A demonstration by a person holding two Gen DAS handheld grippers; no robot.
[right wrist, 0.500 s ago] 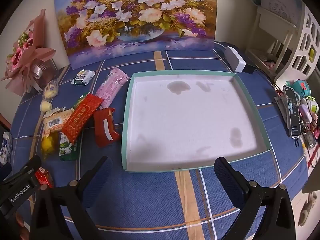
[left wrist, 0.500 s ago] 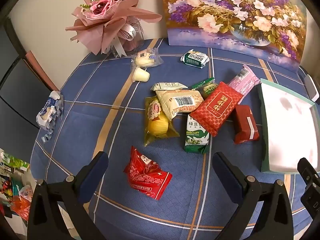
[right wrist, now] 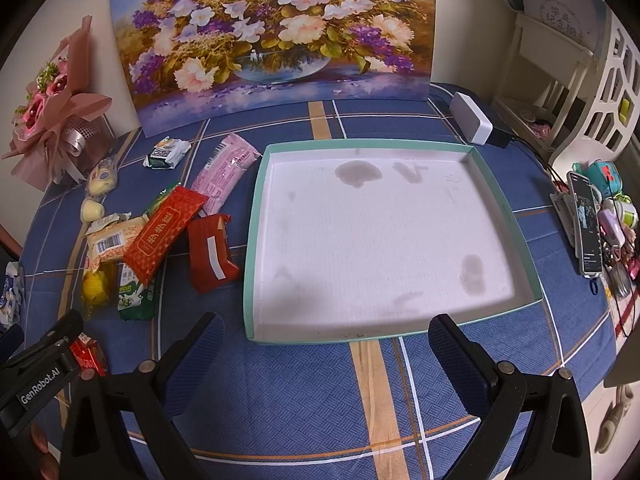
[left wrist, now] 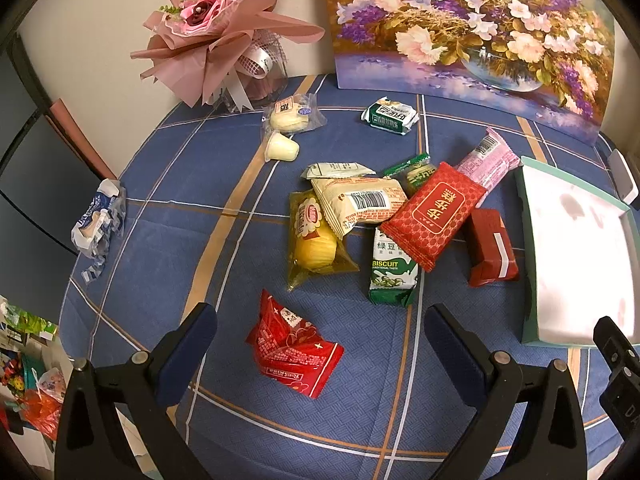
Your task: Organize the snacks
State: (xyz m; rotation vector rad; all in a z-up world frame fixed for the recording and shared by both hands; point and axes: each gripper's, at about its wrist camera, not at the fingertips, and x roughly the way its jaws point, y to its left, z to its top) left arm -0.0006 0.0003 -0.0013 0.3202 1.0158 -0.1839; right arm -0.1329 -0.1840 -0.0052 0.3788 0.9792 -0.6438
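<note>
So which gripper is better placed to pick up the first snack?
Left. The left gripper is open just above the red star-printed packet. The right gripper faces the empty tray, away from the snacks.

This looks like a home. A table has a blue checked cloth [right wrist: 304, 408] on it. A big flower painting [right wrist: 272, 36] leans on the wall. A pink bouquet [left wrist: 216, 36] stands in the corner. Snacks [left wrist: 360, 216] lie on the cloth beside a tray [right wrist: 252, 248]. A phone [right wrist: 586, 228], small toys [right wrist: 600, 172] and a white shelf [right wrist: 616, 92] are at the side.
</note>
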